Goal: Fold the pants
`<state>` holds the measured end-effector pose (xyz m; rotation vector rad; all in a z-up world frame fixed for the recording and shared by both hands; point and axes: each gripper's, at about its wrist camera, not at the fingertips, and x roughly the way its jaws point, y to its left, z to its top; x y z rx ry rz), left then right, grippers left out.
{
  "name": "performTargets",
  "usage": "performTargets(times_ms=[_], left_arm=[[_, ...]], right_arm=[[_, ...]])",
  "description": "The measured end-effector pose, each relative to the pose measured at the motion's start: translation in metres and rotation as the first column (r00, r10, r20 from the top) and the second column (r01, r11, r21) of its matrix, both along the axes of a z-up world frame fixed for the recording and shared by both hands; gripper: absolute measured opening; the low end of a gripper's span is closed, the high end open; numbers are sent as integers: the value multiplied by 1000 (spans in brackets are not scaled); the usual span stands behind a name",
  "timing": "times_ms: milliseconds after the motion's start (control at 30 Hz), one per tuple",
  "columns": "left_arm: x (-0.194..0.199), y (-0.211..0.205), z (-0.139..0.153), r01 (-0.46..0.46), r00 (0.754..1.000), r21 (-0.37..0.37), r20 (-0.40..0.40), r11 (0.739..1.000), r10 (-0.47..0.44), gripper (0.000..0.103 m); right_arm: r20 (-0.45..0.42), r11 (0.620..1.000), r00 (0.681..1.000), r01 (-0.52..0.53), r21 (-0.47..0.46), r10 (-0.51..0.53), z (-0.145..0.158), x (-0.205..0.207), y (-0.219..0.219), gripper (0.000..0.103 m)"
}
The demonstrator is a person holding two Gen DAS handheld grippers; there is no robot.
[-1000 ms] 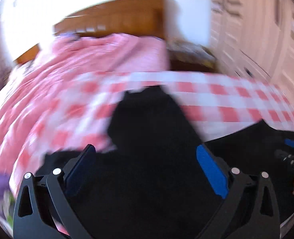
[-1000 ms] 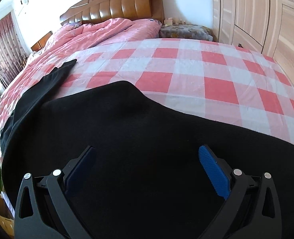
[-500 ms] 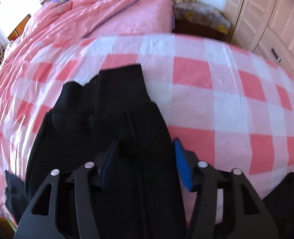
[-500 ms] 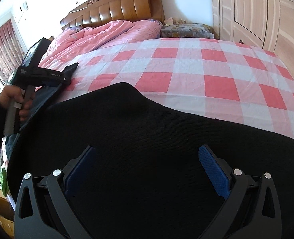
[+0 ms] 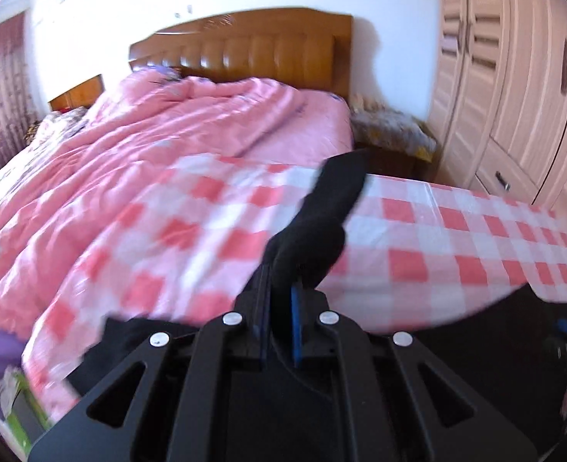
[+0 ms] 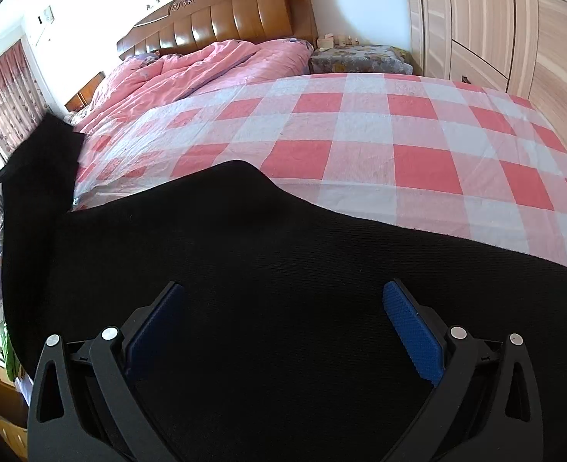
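Note:
Black pants [image 6: 283,269] lie across the near part of a bed with a pink-and-white checked sheet [image 6: 360,123]. My right gripper [image 6: 283,315] is open, its blue pads spread wide just above the wide part of the pants. My left gripper [image 5: 281,296] is shut on the end of a pant leg [image 5: 322,215], which sticks up and forward from between the pads, lifted above the sheet [image 5: 456,231]. In the right wrist view the lifted leg [image 6: 41,177] shows at the far left.
A pink quilt [image 6: 191,65] is bunched at the head of the bed under a wooden headboard [image 6: 225,19]. A covered nightstand [image 6: 356,57] and tall wardrobe doors [image 6: 514,27] stand to the right. Curtains [image 6: 10,88] hang at the left.
My left gripper has closed on the pant leg end and lifted it off the sheet. It has left the right wrist view. My right gripper has stayed open over the pants.

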<state>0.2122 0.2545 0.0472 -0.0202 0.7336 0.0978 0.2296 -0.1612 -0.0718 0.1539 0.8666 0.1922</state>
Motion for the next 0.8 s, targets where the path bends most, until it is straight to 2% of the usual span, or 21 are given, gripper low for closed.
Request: performTargets(times_ms=[100, 200, 300, 367, 433, 500, 533, 567, 633, 667, 733, 800], left_arm=[[-42, 36, -3, -39, 999, -20, 3, 999, 39, 8], [-68, 80, -28, -107, 994, -31, -41, 994, 105, 8], [-83, 128, -70, -178, 981, -156, -109, 972, 162, 8], [-85, 144, -93, -184, 979, -224, -130, 957, 158, 10], [-84, 161, -118, -195, 976, -277, -149, 941, 158, 23], [-86, 177, -133, -184, 981, -393, -133, 901, 142, 25], [-91, 186, -135, -175, 984, -462, -107, 869, 141, 27], [-94, 189, -136, -166, 986, -502, -91, 849, 139, 30], [-102, 196, -135, -132, 991, -583, -47, 802, 129, 46], [-105, 199, -135, -120, 991, -613, -29, 781, 129, 57], [-106, 204, -136, -114, 991, -656, -17, 746, 136, 58], [-102, 206, -135, -116, 989, -671, -13, 733, 145, 58]], right_arm=[[-2, 1000, 1000, 1, -7, -1, 0, 1, 1, 99], [-5, 1000, 1000, 2, -23, -2, -1, 1, 3, 99], [-9, 999, 1000, 3, -39, -3, -1, 2, 5, 99], [-12, 999, 1000, 3, -48, -4, -2, 2, 5, 99], [-16, 998, 1000, 3, -59, -4, -3, 3, 7, 99], [-17, 998, 1000, 3, -68, -5, -3, 3, 8, 99], [-17, 997, 1000, 4, -71, -5, -3, 3, 8, 99], [-17, 997, 1000, 4, -72, -5, -3, 3, 8, 99], [-18, 997, 1000, 4, -77, -5, -3, 3, 9, 99], [-19, 997, 1000, 4, -80, -6, -4, 3, 9, 99], [-21, 996, 1000, 5, -88, -7, -4, 4, 10, 99], [-21, 996, 1000, 5, -89, -7, -4, 3, 10, 99]])
